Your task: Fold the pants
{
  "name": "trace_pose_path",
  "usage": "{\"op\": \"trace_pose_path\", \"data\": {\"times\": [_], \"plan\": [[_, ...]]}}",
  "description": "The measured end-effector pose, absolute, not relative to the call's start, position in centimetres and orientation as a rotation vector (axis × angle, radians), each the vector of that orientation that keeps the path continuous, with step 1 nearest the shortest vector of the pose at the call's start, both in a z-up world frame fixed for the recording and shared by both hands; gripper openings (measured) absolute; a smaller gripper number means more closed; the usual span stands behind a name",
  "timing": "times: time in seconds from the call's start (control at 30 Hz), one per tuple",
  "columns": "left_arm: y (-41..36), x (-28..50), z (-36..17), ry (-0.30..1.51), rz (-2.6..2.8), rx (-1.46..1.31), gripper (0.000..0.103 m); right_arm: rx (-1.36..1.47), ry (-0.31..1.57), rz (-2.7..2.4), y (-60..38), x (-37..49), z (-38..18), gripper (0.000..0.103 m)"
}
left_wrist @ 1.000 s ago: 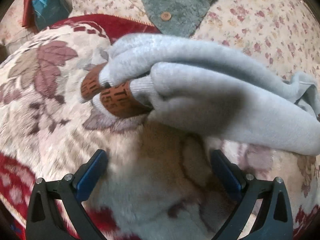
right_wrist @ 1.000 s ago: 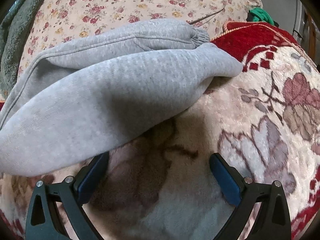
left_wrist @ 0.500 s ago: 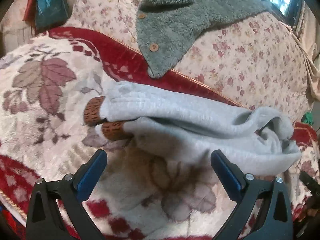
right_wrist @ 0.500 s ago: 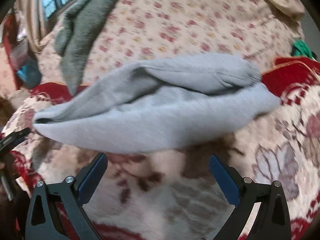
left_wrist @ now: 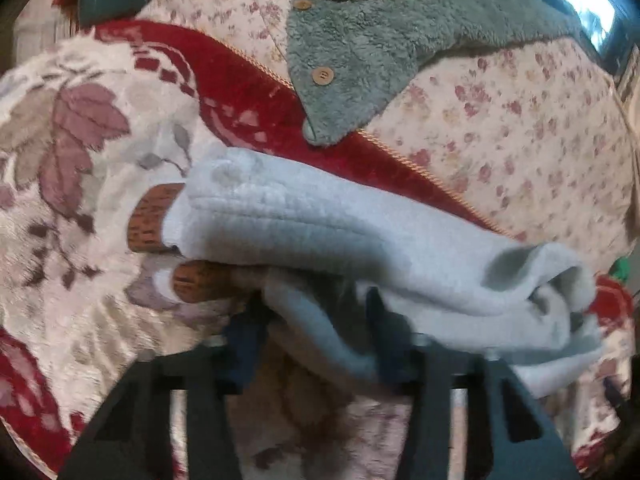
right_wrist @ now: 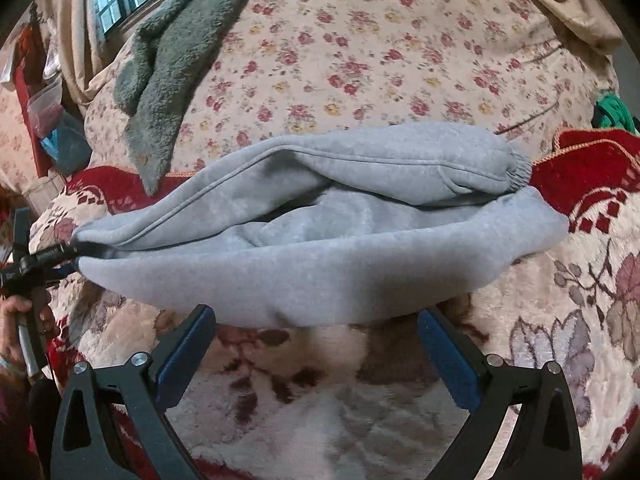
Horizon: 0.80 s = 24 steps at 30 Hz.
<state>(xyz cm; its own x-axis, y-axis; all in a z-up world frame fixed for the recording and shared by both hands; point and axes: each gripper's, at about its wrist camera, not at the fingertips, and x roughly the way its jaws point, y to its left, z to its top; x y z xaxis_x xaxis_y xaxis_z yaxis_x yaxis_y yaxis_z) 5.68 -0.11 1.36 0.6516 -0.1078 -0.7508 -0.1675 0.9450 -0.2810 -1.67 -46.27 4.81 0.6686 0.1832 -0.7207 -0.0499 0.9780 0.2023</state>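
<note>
Grey sweatpants (left_wrist: 320, 220) lie folded lengthwise across the plush blanket, their two brown printed cuffs (left_wrist: 152, 220) sticking out at the left end. My left gripper (left_wrist: 314, 332) is closing its jaws, and a fold of grey cloth from the lower layer sits between the blue pads. In the right wrist view the left gripper (right_wrist: 80, 250) pinches the pants (right_wrist: 320, 256) at their left tip, where the cloth is drawn to a point. My right gripper (right_wrist: 316, 356) stands open just in front of the pants' near fold, with only blanket between its fingers.
A green fleece garment with wooden buttons (left_wrist: 380, 40) hangs over the floral quilt (right_wrist: 380, 60) behind the pants. The red and cream leaf-patterned blanket (right_wrist: 320, 420) covers the front. A person's hand (right_wrist: 20, 312) holds the left gripper's handle. A small green item (right_wrist: 612, 114) lies far right.
The left gripper's jaws went from wide apart to closed in on the lower layer of the pants. The right gripper drew back and up, so the whole pants show, and stayed open.
</note>
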Motion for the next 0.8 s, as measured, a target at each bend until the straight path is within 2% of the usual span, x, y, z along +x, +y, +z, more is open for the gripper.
{"op": "trace_pose_path", "data": {"times": [0.03,0.17,0.37,0.53,0.73,0.77,0.8], "plan": [[-0.1,5.5,1.3,0.86,0.059,-0.327,0.016,0.173,0.83,0.127,-46.6,-1.7,4.7,0.103],[0.4,4.5,1.0,0.846,0.047,-0.331,0.013,0.246,0.841,0.093,-48.6,-1.8,4.2,0.103],[-0.6,2.5,1.8,0.809,0.041,-0.283,0.012,0.543,0.843,-0.072,-55.2,-1.1,3.7,0.103],[-0.2,1.0,2.1,0.804,0.015,-0.322,0.012,0.582,0.93,-0.163,-58.2,2.2,3.6,0.103],[-0.7,0.0,1.5,0.82,0.014,-0.295,0.011,0.861,0.974,-0.157,-62.5,5.2,-1.1,0.101],[-0.6,0.0,1.4,0.822,0.011,-0.303,0.011,0.882,0.963,-0.178,-62.9,5.2,-1.7,0.082],[-0.4,0.0,1.5,0.82,0.004,-0.313,0.011,0.891,0.944,-0.179,-63.5,5.2,-2.2,0.03]]}}
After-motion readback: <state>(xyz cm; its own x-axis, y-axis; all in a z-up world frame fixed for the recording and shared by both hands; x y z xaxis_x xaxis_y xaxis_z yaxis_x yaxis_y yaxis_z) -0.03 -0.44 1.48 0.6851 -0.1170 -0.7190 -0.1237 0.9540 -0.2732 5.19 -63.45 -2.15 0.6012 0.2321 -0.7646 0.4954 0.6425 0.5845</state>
